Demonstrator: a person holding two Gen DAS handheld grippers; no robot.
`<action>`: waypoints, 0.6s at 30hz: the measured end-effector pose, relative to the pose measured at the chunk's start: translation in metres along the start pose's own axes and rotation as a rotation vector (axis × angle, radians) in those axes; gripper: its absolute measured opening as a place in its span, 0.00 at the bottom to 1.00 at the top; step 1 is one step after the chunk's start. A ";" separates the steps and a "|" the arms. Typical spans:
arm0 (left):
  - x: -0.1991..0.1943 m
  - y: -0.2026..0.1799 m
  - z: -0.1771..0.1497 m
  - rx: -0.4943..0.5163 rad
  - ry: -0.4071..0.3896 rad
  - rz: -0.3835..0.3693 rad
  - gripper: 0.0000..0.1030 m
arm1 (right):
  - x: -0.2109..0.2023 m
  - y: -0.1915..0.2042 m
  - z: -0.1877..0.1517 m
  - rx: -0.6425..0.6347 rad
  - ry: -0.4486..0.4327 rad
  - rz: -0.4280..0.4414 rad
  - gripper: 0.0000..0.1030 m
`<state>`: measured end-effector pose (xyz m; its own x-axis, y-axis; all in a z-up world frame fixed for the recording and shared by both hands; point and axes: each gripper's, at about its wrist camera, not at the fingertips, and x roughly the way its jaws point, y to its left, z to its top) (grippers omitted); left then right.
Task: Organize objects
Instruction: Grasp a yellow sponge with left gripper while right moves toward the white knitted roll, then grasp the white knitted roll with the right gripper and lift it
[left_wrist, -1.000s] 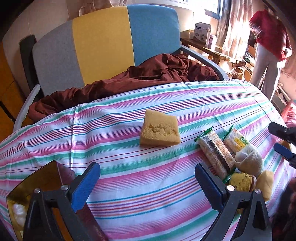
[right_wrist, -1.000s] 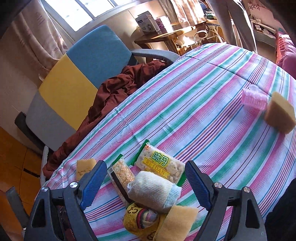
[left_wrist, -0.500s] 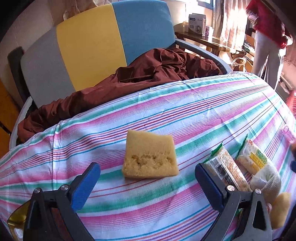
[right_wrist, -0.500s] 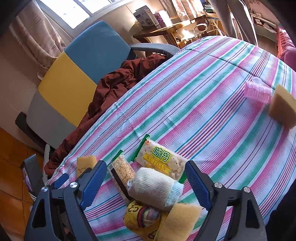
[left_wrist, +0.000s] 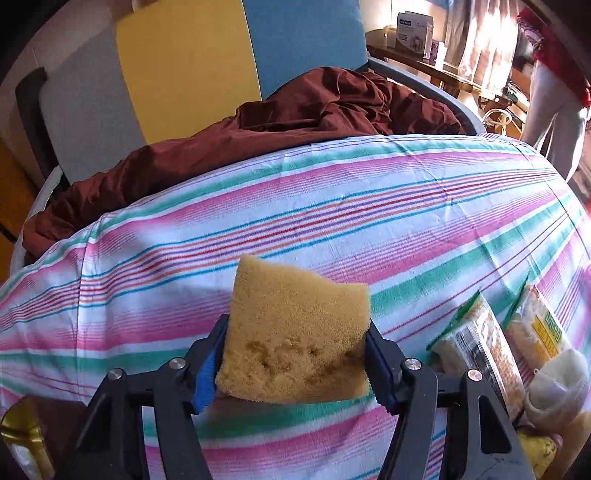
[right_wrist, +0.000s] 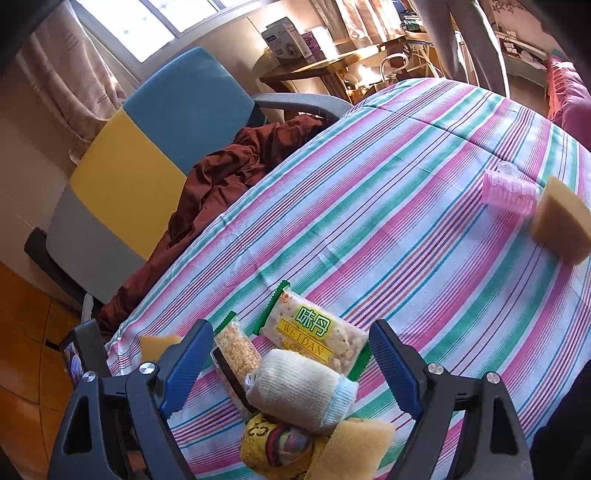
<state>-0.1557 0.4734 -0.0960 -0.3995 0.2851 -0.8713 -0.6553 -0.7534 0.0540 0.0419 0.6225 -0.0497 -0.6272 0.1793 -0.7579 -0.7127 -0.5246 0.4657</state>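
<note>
A yellow sponge (left_wrist: 295, 332) lies on the striped tablecloth (left_wrist: 332, 221) with its far edge raised. My left gripper (left_wrist: 295, 365) is closing on it, and both blue pads touch its sides. The same sponge (right_wrist: 157, 345) shows at the table's edge in the right wrist view. My right gripper (right_wrist: 290, 326) hangs open over a pile: a WEIDAN cracker pack (right_wrist: 317, 332), a second snack pack (right_wrist: 236, 354), a white rolled cloth (right_wrist: 299, 391), a yellow bundle (right_wrist: 273, 446) and another sponge (right_wrist: 354, 439). Nothing touches its pads.
A pink hair roller (right_wrist: 509, 195) and a third sponge (right_wrist: 561, 221) lie far right on the cloth. Behind the table stands a grey-yellow-blue chair (left_wrist: 184, 74) with a brown cloth (left_wrist: 314, 114). A gold container (left_wrist: 22, 439) sits low left. A person (left_wrist: 554, 92) stands far right.
My left gripper has moved forward and down to the sponge, and its jaws have come in from wide open against the sponge's sides. The right gripper has stayed put.
</note>
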 end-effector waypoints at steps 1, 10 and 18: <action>-0.004 -0.001 -0.006 -0.011 0.009 -0.001 0.64 | 0.000 -0.001 0.000 0.006 0.001 0.005 0.85; -0.057 -0.031 -0.091 -0.006 -0.027 -0.003 0.64 | 0.003 -0.001 -0.002 0.017 0.027 0.056 0.85; -0.092 -0.058 -0.162 0.123 -0.176 0.018 0.64 | 0.003 -0.002 -0.005 0.024 0.040 0.082 0.85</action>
<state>0.0229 0.3947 -0.0978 -0.5106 0.3789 -0.7718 -0.7157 -0.6848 0.1373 0.0428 0.6198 -0.0550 -0.6712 0.1025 -0.7342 -0.6668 -0.5163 0.5375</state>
